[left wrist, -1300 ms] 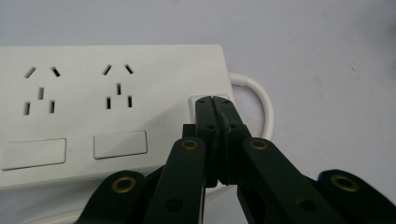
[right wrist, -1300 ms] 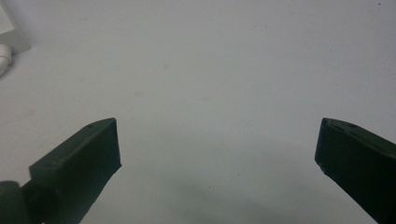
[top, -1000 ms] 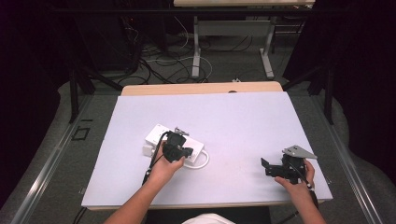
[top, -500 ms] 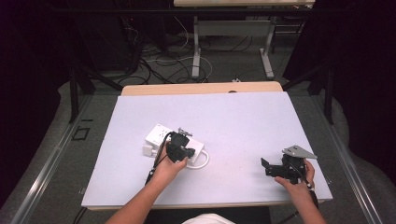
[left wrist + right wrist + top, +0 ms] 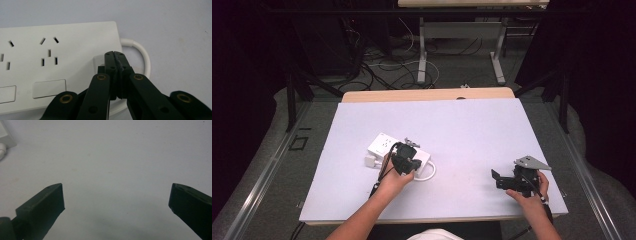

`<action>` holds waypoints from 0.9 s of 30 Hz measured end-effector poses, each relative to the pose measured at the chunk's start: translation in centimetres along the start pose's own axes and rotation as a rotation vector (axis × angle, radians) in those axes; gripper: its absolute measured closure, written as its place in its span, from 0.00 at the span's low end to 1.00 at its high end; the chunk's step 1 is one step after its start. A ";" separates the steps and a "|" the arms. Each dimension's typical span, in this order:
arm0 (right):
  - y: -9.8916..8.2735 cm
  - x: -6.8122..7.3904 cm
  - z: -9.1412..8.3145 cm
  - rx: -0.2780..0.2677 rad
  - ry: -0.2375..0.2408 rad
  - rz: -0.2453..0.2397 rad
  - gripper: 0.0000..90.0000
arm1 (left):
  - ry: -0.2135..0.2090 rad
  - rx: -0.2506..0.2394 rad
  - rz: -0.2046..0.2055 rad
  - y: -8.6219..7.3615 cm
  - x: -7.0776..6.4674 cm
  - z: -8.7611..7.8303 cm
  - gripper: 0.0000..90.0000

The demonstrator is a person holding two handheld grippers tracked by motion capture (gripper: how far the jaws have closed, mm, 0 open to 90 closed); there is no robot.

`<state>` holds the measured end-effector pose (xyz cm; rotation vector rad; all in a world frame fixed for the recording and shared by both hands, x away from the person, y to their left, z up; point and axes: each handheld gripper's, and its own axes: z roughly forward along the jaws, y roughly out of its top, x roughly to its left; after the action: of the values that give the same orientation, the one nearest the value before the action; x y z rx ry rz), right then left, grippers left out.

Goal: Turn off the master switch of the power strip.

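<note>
A white power strip [image 5: 382,145] lies on the table, left of the middle, with its white cord [image 5: 430,173] looping off its right end. My left gripper [image 5: 404,159] is over that end. In the left gripper view the jaws are shut tight, pad against pad, with nothing between them. Their joined tips [image 5: 114,53] sit over a small raised square button [image 5: 98,60] at the strip's [image 5: 50,62] end, next to the cord [image 5: 143,51]; touch cannot be told. My right gripper [image 5: 498,179] rests at the front right, open [image 5: 116,197] over bare table.
The white tabletop [image 5: 472,130] spreads wide between and behind the two grippers. A small white block [image 5: 370,160] lies by the strip's near left corner. Beyond the far edge are table legs, cables and dark floor.
</note>
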<state>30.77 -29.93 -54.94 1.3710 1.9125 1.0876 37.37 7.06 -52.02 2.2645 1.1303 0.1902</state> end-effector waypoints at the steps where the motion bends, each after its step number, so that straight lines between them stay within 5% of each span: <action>1: 0.0 0.0 0.0 -0.001 0.001 -0.002 0.00 | 0.002 0.000 0.014 0.0 0.1 0.0 1.00; 12: 0.0 0.0 0.1 -0.006 0.005 -0.009 0.00 | -0.025 -0.014 -0.028 -0.2 0.3 0.1 1.00; 27: 0.0 0.0 0.0 -0.007 -0.004 0.002 0.00 | -0.016 -0.008 -0.021 0.1 0.3 -0.2 1.00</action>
<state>30.81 -29.93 -54.97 1.3710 1.9024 1.0910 37.52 7.33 -51.88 2.2423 1.1430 0.1672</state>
